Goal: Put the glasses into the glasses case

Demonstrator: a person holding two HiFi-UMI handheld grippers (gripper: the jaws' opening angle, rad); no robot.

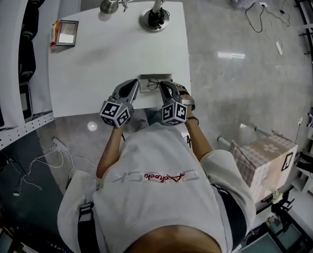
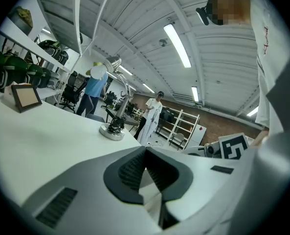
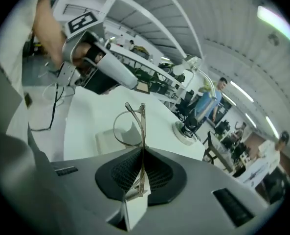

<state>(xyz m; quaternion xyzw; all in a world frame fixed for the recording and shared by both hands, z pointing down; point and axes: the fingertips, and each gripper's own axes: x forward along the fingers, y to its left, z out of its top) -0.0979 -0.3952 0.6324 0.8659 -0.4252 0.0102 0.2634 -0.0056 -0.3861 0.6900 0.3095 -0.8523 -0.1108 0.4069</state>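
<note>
Thin wire-rimmed glasses point(image 3: 133, 123) stand on edge between my right gripper's point(image 3: 143, 156) pads, which are shut on the frame. Under them a grey glasses case point(image 3: 107, 140) lies open on the white table. In the head view the case point(image 1: 147, 78) sits at the table's near edge, with the glasses point(image 1: 153, 84) at its right half and the right gripper point(image 1: 164, 85) over them. My left gripper point(image 1: 134, 85) rests at the case's left end. Its pads point(image 2: 135, 166) meet at the tip with nothing between them. The left gripper point(image 3: 107, 71) also shows above the table in the right gripper view.
A desk lamp point(image 1: 154, 16) stands at the table's far edge, and a small picture frame point(image 1: 66, 32) at the far left corner. A cardboard box point(image 1: 265, 156) sits on the floor to the right, with cables point(image 1: 40, 162) at the left. People stand far behind.
</note>
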